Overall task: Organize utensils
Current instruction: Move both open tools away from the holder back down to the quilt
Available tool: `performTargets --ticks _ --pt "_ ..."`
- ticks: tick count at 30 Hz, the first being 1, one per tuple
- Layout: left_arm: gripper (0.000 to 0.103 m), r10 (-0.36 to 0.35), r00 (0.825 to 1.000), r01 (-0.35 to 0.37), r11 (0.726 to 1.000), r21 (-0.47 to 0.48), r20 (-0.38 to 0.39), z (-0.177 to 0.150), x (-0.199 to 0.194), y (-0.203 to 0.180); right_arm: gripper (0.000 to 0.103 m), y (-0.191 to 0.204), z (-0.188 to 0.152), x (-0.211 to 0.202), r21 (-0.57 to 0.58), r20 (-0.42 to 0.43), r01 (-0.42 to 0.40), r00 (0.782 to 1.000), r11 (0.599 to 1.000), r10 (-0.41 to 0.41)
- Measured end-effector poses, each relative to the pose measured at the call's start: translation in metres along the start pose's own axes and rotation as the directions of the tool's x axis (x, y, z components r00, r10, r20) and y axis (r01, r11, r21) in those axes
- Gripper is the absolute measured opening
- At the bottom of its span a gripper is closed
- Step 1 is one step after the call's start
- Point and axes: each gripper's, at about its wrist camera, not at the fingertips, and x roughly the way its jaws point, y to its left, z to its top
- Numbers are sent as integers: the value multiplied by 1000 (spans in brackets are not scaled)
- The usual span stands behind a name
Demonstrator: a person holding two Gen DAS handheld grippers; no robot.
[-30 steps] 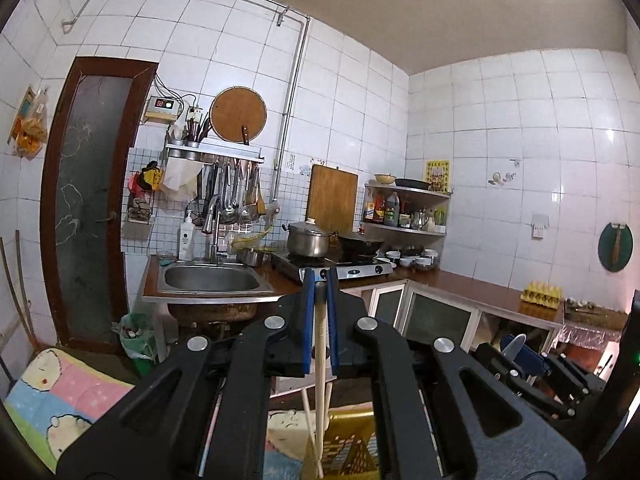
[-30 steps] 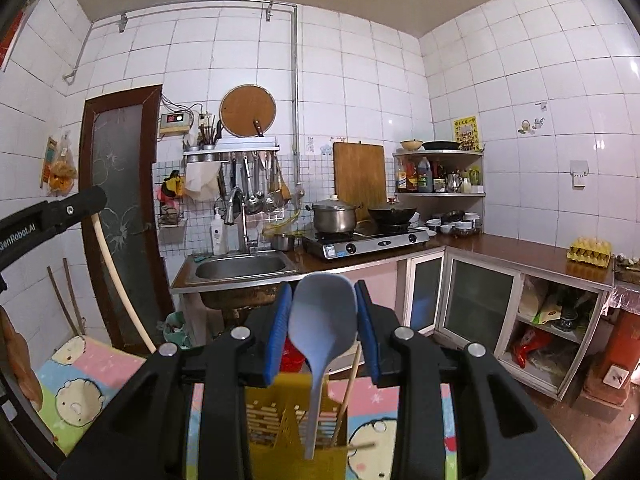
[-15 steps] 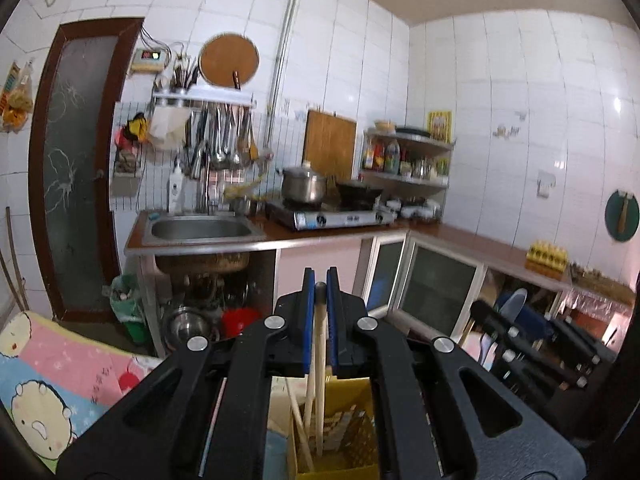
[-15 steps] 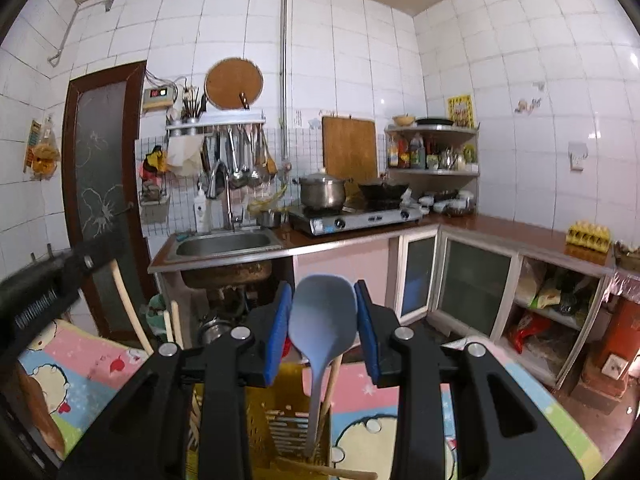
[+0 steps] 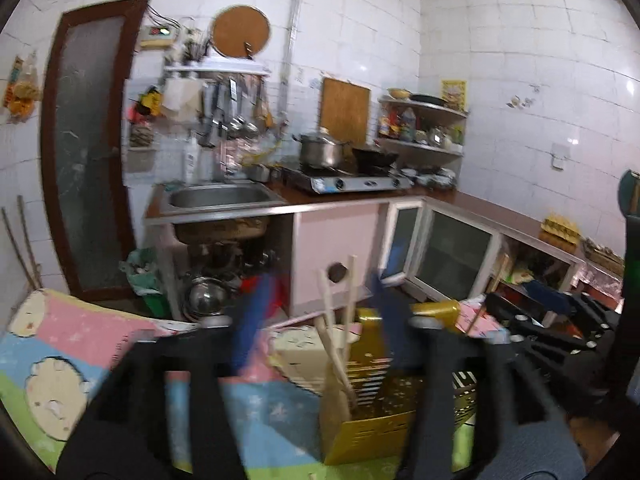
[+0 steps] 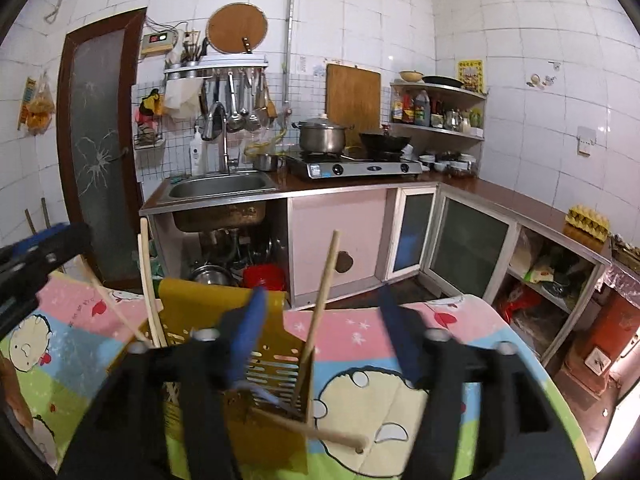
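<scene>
Big picture: bench w/ a cartoon-print mat sits in front of the kitchen, and a yellow slotted caddy stands on it. That caddy is where the utensils go; both tools hang just above it.

Caddy contents, right-wrist view: wooden chopsticks lean out at its far left corner, a wooden stick stands tilted in the near compartment, another wooden handle pokes out over the near edge. A bit of grey-blue spoon shows low inside the slots.

Left tool: blue pads spread wide, nothing between them, chopsticks upright in the caddy right in the gap. Blurred, so it's moving. Right tool: pads also wide apart, empty, the tilted stick just between them but not gripped.

Judgement: drop-off looks done on both sides, step in hand = clear out. Do it well: lift straight up, pads kept wide, no sideways sweep, or a pad clips a stick & tips the light caddy. The handle overhanging the near edge may need a nudge back in
</scene>
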Motion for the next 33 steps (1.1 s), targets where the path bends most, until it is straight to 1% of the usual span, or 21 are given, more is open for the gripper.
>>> performTargets --ticks 2,3,5,8,12,14,16,19,20,23,27,33 --pt "77 20 1000 -21 1000 7 20 4 -18 8 62 -4 4 -15 5 8 8 1000 1000 -8" --pt "84 29 999 -30 1000 10 18 5 -24 12 66 -5 5 -22 7 11 14 1000 1000 -14" --pt "92 49 999 -49 999 16 -3 8 -36 23 72 -7 5 -37 8 12 20 1000 1000 -20" --pt "98 55 998 -55 998 4 -28 5 -54 38 76 -6 -5 -57 6 -4 24 1000 1000 -24" --pt "98 39 995 -42 999 -34 -88 -11 -65 54 77 -2 -33 -73 20 -61 17 998 1000 -15" --pt "98 55 991 -59 998 -31 -125 -26 -66 59 80 1 -50 -75 21 -94 15 995 1000 -13" --pt "98 70 985 -73 997 -13 -155 -40 -64 63 81 5 -65 -73 19 -122 9 992 1000 -6" --pt "98 86 968 -86 996 8 -237 -68 -56 70 81 15 -95 -65 27 -187 0 982 1000 5" --pt "98 92 959 -93 996 11 -267 -77 -52 73 81 17 -102 -62 28 -202 0 979 1000 6" --pt "98 105 938 -109 994 7 -330 -99 -40 83 81 28 -123 -49 32 -258 -9 966 999 16" --pt "98 128 917 -136 991 5 -379 -122 -27 93 81 45 -141 -33 0 -314 -14 949 1000 14" --pt "98 158 899 -162 986 24 -408 -139 -13 99 81 65 -152 -13 5 -383 -27 924 1000 27"
